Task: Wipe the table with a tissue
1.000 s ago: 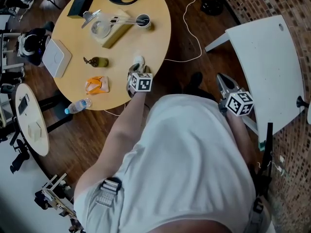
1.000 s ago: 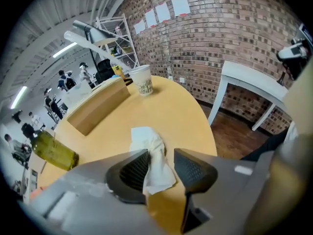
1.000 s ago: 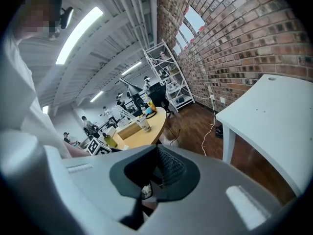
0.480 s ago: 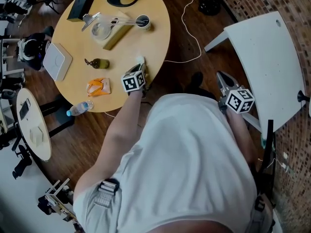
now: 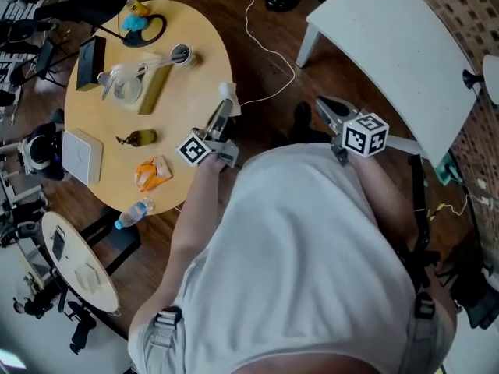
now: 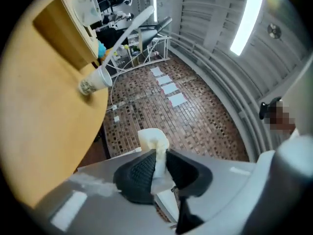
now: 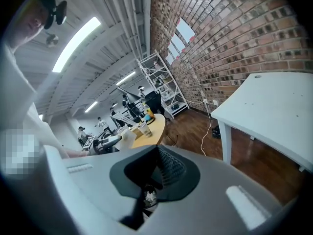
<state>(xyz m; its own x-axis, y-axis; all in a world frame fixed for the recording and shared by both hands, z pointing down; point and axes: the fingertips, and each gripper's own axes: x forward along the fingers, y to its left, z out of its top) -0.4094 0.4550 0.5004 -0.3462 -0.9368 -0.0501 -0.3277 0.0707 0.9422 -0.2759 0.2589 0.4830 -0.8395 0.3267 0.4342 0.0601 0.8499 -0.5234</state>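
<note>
Closest in, the left gripper [image 5: 224, 109] has its jaws clamped on the tissue [image 5: 228, 92]. They've just been closing, and the white wad pokes out past the pads. It's held just off the right edge of the round wooden table [image 5: 187, 100], and as far as I can see it isn't touching the top. The right gripper [image 5: 323, 103] hangs well apart over the floor, jaws pressed together with nothing in them. On the table, an orange packet [image 5: 152, 172] sits by the near edge and a flat white box [image 5: 82, 156] by the left edge. Further in there's a wooden block [image 5: 152, 88] and a paper cup [image 5: 181, 54], then a blue toy [image 5: 139, 23] at the far edge. A white bench [image 5: 398, 53] stands off to the right.
</note>
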